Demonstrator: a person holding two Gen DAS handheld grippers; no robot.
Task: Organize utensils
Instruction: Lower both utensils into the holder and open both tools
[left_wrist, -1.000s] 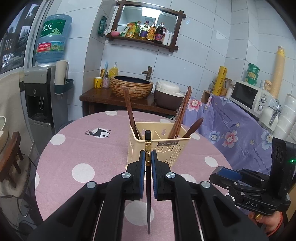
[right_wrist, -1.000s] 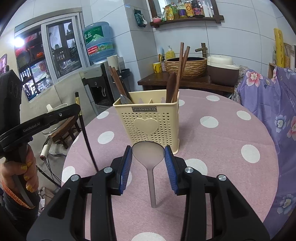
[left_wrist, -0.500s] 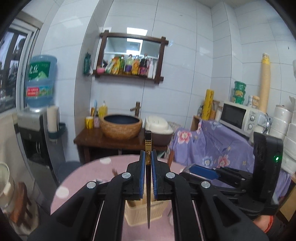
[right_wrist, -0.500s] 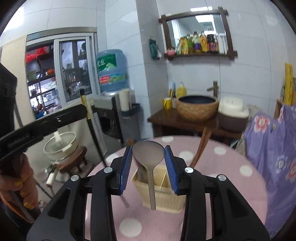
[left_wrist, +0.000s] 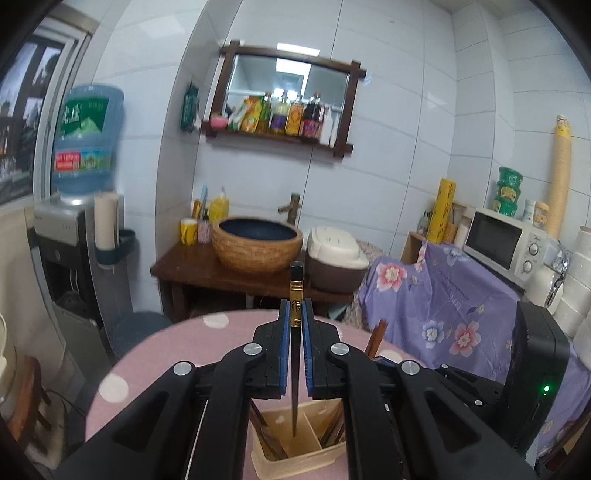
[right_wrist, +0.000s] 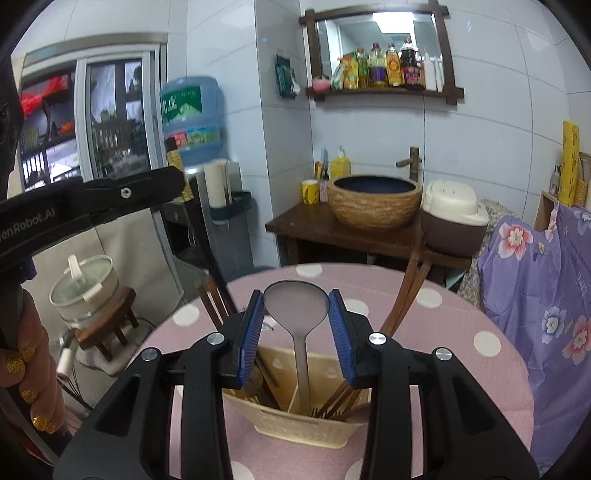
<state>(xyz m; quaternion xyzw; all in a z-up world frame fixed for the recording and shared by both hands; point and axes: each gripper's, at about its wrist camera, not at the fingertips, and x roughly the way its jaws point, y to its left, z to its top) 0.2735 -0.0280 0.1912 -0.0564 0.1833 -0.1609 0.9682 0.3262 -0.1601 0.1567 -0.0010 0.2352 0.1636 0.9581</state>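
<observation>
Where our right wrist view alone shows a hand (right_wrist: 26, 373) at lower left | left gripper (left_wrist: 294, 325) clamps chopstick (left_wrist: 295, 295), upright, tip over holder (left_wrist: 295, 443) | right gripper (right_wrist: 295, 317) pinches spoon (right_wrist: 295, 306), bowl up, handle down into holder, frame centre

We're in a home kitchen here, white tile right up the walls. A wooden wall shelf (left_wrist: 280, 122) holds sauce and oil bottles, a woven-sided basin (left_wrist: 257, 242) sits under a tap (left_wrist: 293, 206), and a rice cooker (left_wrist: 334, 258) is parked beside it. A microwave (left_wrist: 511, 240) sits off to the right, a water dispenser (left_wrist: 85, 192) stands left, and there's a pink polka-dot tabletop (right_wrist: 461, 332) up front.
</observation>
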